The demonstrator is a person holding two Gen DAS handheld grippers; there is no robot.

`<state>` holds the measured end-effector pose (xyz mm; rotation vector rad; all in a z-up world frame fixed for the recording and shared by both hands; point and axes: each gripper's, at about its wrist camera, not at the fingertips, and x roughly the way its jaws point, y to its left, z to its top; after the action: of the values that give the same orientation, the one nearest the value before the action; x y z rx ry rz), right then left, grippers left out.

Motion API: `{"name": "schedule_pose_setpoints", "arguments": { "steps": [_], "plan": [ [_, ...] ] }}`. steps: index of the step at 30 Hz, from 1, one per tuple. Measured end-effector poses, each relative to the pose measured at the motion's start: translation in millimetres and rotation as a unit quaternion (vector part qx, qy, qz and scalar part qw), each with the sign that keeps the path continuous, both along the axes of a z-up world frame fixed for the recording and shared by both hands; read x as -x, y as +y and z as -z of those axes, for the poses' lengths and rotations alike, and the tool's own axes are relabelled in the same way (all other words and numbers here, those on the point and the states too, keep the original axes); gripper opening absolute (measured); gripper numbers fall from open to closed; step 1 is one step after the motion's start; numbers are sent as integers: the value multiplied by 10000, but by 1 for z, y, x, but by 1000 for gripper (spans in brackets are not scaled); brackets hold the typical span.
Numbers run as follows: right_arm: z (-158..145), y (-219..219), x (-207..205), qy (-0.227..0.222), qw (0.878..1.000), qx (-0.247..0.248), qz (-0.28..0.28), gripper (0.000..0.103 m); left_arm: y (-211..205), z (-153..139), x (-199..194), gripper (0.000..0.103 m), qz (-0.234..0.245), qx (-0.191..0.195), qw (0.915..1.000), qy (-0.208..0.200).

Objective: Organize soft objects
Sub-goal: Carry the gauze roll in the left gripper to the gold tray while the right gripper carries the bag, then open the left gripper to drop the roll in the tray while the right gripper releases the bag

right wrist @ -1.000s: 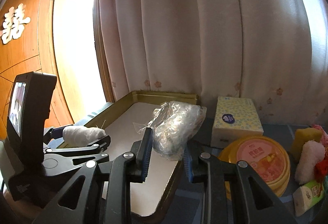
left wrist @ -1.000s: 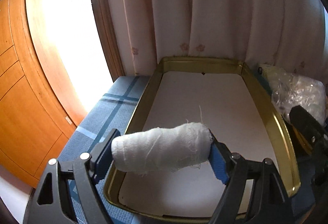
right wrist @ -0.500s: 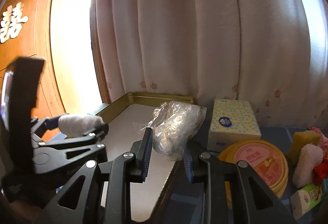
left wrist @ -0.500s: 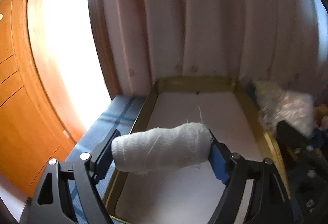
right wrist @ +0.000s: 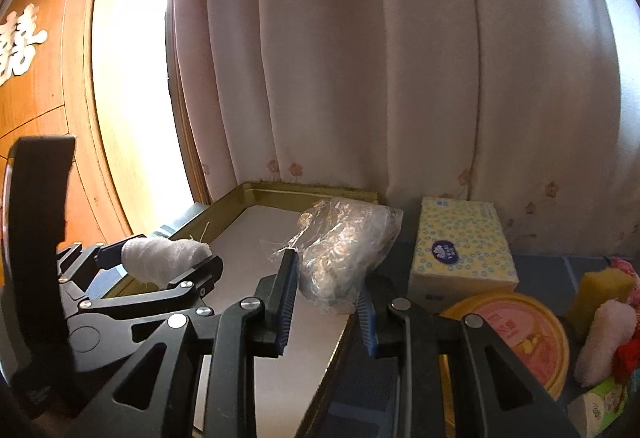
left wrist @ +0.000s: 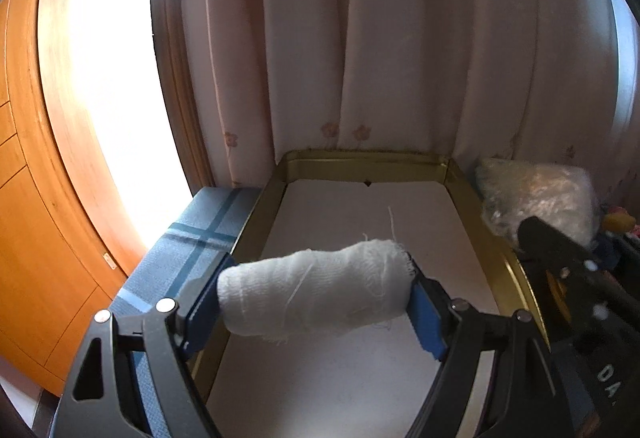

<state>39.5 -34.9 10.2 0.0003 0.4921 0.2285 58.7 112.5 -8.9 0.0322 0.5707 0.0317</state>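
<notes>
My left gripper [left wrist: 316,302] is shut on a white gauze roll [left wrist: 316,292], held crosswise above the near left part of a gold-rimmed tray [left wrist: 362,165] with a white floor. The roll [right wrist: 160,256] and the left gripper [right wrist: 160,258] also show in the right wrist view. My right gripper [right wrist: 326,298] is shut on a crinkly clear plastic bag [right wrist: 344,238] of whitish stuff, held over the tray's right rim [right wrist: 308,191]. The bag [left wrist: 536,197] shows at the right in the left wrist view.
A yellow-patterned tissue box [right wrist: 460,242] stands right of the tray. A round pink-lidded tin [right wrist: 516,334], a yellow sponge [right wrist: 600,288], a pink fluffy item [right wrist: 608,338] and a small green pack [right wrist: 600,404] lie further right. Curtains [right wrist: 400,77] hang behind. Blue checked cloth [left wrist: 192,250] covers the surface.
Both grippers have risen and tilted up slightly with their loads; the tray sits lower and further away in both views. Both grips are unchanged.
</notes>
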Motion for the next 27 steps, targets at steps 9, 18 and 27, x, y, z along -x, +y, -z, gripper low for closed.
{"name": "schedule_pose_setpoints", "arguments": {
  "steps": [9,18,27],
  "plan": [
    [9,4,-7,180,9998,58,-53,30,2,4,2,81,2,51,10000,-24],
    [12,7,-13,319,9994,1,-146,30,8,4,0,81,-3,194,9998,51],
    [17,3,-18,474,9987,-134,-140,52,15,5,-1,85,-208,319,9992,121]
  ]
}}
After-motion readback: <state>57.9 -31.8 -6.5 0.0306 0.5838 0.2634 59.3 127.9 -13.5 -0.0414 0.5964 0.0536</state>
